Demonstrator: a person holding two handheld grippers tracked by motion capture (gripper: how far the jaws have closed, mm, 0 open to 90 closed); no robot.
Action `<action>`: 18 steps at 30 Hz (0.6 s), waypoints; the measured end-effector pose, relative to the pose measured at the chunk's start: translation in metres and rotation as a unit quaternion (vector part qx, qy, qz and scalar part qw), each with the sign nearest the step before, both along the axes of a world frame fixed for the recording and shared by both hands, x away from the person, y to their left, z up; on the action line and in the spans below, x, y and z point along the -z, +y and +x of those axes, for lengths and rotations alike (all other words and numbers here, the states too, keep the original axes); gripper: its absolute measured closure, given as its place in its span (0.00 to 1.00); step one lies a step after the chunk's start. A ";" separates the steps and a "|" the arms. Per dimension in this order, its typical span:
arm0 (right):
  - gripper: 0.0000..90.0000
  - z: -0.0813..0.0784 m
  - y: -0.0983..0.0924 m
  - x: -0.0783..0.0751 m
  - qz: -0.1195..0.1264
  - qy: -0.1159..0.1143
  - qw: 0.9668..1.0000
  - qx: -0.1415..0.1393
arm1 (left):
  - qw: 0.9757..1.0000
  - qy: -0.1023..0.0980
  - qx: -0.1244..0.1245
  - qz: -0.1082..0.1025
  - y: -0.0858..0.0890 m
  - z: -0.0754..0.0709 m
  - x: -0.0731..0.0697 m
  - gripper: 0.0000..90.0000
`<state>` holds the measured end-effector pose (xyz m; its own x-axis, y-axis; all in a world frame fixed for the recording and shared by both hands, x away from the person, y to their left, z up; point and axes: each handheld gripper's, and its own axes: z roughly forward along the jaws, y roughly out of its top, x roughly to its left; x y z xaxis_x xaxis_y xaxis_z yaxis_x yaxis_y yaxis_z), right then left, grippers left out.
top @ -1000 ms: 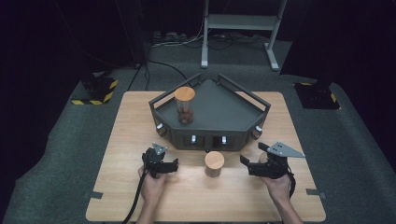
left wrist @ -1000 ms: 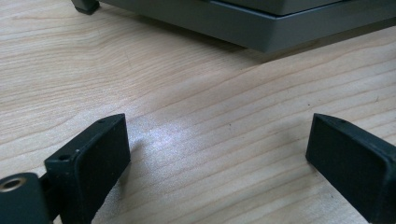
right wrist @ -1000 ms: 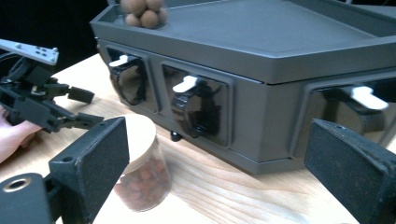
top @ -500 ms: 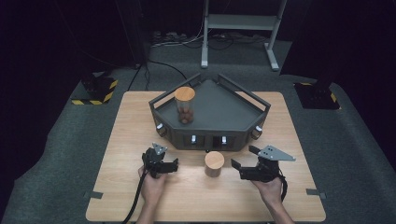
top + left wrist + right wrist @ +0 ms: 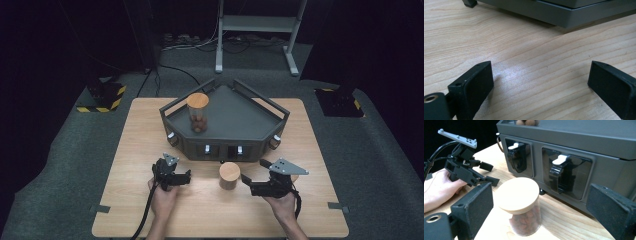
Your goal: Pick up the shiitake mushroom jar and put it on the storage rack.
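A small glass jar [image 5: 229, 175] with a round wooden lid stands on the wooden table [image 5: 320, 150], just in front of the grey angular station [image 5: 227, 125]. In the right gripper view this jar [image 5: 520, 203] holds brown nuts and sits between and just ahead of my open jaws, untouched. My right gripper [image 5: 250, 184] [image 5: 539, 197] points left at the jar from its right side. My left gripper [image 5: 186, 176] [image 5: 541, 72] rests open on bare wood to the jar's left, nothing between its jaws. A taller lidded jar [image 5: 197, 112] stands on the station's left part.
The station's front face carries two recessed black dispenser levers with white tabs [image 5: 517, 157] [image 5: 564, 171]. The left hand and its gripper [image 5: 466, 170] appear beyond the jar in the right gripper view. Bare table lies in front of both hands.
My right gripper has moved left and slightly down toward the small jar. The left gripper and both jars have stayed where they were.
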<state>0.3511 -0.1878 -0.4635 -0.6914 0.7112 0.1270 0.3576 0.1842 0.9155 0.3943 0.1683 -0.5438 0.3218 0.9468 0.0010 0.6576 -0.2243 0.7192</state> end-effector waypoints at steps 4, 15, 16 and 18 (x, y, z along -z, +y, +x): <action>0.08 -0.001 0.005 0.005 -0.004 0.001 1.000 -0.004 | 1.000 0.000 0.000 0.000 0.000 0.000 0.000 0.07; 0.09 -0.004 0.018 0.021 -0.017 0.013 1.000 -0.008 | 1.000 0.000 0.000 0.000 0.000 0.000 0.000 0.07; 0.09 -0.004 0.018 0.022 -0.014 0.015 1.000 -0.008 | 1.000 0.000 0.000 0.000 0.000 0.000 0.000 0.07; 0.09 -0.004 0.020 0.026 -0.013 0.019 1.000 -0.009 | 1.000 0.000 0.000 0.000 0.000 0.000 0.000 0.07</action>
